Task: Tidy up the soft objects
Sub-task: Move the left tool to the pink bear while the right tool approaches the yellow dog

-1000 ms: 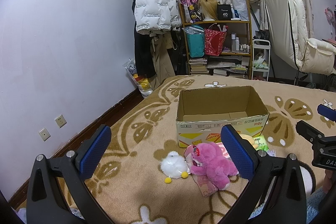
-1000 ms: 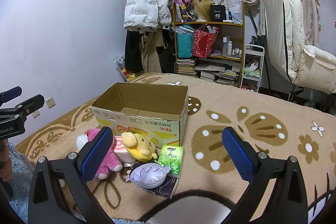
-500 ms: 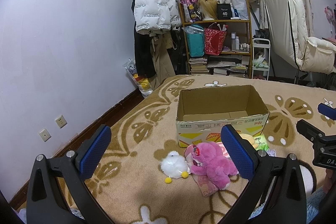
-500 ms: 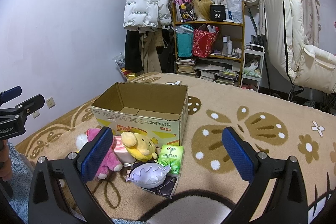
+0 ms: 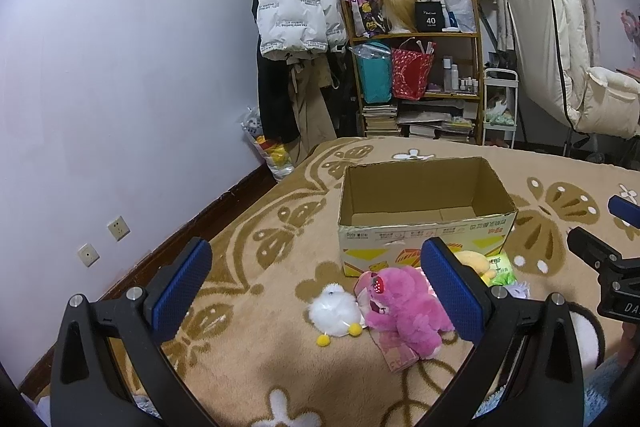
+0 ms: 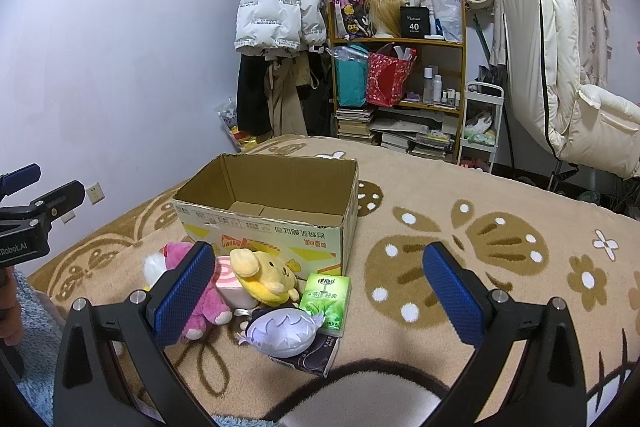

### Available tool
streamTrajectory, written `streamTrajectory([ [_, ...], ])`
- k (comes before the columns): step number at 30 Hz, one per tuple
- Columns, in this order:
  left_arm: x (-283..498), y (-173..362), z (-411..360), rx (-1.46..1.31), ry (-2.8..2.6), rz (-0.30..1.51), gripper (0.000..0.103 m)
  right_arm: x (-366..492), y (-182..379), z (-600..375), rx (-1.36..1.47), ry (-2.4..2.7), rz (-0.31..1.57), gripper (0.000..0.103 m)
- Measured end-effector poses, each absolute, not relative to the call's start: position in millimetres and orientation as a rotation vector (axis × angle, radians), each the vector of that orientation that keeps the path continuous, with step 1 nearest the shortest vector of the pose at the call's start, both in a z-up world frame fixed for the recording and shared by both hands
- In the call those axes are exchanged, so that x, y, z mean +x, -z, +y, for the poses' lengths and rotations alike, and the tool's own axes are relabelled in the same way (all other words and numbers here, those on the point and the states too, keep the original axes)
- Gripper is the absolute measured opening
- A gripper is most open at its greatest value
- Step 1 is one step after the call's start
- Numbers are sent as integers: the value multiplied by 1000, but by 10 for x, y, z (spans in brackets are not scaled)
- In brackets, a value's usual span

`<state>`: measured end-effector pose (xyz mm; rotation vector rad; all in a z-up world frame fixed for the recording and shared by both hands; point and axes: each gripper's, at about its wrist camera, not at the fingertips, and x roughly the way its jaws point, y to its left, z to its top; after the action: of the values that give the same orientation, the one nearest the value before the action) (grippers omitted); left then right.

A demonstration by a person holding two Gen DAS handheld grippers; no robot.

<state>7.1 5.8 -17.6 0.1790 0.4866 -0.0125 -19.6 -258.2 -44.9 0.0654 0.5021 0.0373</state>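
Observation:
An open, empty cardboard box [image 5: 424, 235] [image 6: 276, 223] stands on the patterned blanket. In front of it lie a pink plush bear [image 5: 400, 307] [image 6: 200, 303], a white fluffy chick [image 5: 334, 313], a yellow plush dog [image 6: 264, 277], a pale purple plush [image 6: 284, 331], a pink swirl cushion [image 6: 232, 283] and a green tissue pack [image 6: 326, 297]. My left gripper [image 5: 316, 285] hovers open above and short of the chick and bear. Over the pile's right side my right gripper [image 6: 318, 293] is open too. Neither holds anything.
The blanket [image 6: 480, 251] covers a bed. A wall with sockets [image 5: 118, 227] runs along the left. Behind stand a wooden shelf [image 6: 400, 83], hanging coats [image 5: 296, 15], a white cart [image 6: 482, 123] and a cream recliner [image 6: 560, 67]. A dark packet [image 6: 308, 359] lies under the purple plush.

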Motion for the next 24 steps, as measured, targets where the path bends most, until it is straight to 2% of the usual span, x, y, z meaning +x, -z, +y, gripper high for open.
streamTrajectory([
  [16,460,177,-73,217,35,589,103,27,516,-2519,59,-72,522,103],
  [24,781,392,-99,227,29,703,103,322,583,-2445,65,-120,560,103],
])
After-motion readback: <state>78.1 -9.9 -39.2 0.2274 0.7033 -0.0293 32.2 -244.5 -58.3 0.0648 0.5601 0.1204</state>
